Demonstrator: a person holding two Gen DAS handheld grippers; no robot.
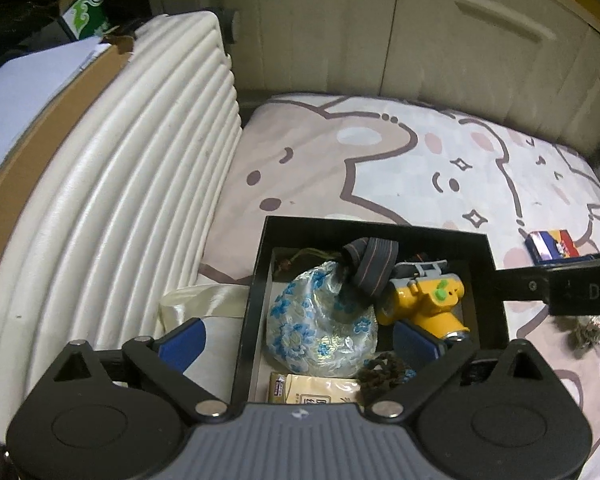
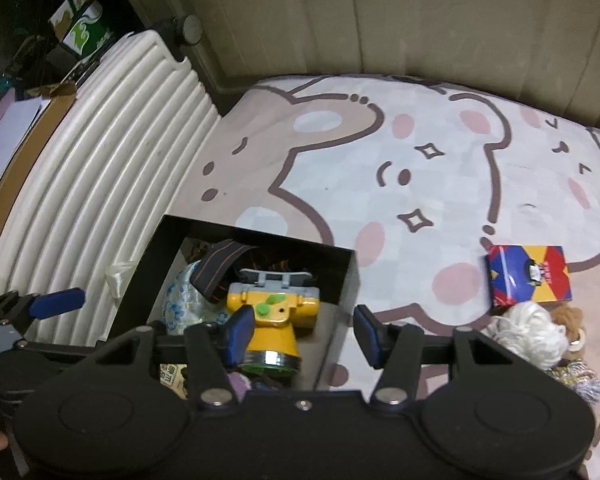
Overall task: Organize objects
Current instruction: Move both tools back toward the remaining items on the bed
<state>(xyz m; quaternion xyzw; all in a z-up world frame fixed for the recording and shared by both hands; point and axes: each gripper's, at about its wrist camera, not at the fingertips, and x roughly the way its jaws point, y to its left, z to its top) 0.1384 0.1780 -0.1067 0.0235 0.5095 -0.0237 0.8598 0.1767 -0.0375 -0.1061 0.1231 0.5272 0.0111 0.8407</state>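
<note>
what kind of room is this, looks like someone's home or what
Most likely a bedroom at home: a mattress under a cartoon bear sheet, a padded cream headboard beside it, and cream wardrobe doors behind. A black box of odds and ends sits on the bed.

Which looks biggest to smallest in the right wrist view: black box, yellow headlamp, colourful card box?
1. black box, clearly the largest
2. yellow headlamp
3. colourful card box

The last two look close, and the headlamp is nearer the camera, so their order is unsure.
</note>
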